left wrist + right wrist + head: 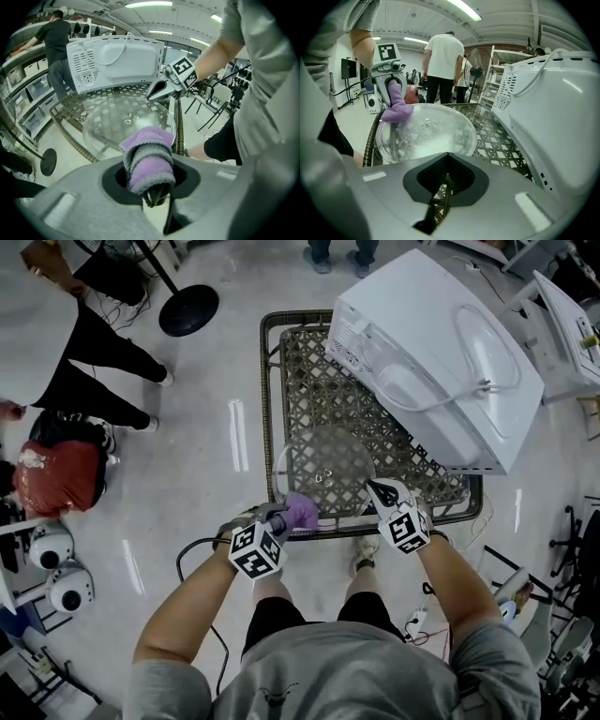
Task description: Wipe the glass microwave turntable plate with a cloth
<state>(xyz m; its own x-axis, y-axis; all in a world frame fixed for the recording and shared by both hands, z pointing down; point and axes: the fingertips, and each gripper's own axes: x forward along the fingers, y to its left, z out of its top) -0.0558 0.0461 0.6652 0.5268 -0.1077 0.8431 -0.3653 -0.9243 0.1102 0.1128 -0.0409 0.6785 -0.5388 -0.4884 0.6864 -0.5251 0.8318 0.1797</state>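
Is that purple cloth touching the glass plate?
Touching. The right gripper view shows the cloth pressed onto the rim of the plate, with no gap.

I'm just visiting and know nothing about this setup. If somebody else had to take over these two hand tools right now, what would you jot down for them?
Left gripper: shut on the purple cloth, which touches the glass turntable plate at its near left rim.
Right gripper: shut, holding nothing, at the plate's near right edge; contact unclear.
The plate lies flat on the lattice table, in front of the white microwave.
Done: cloth gripped and on the plate. How much is wiped cannot be told.
Left: wipe across the plate.
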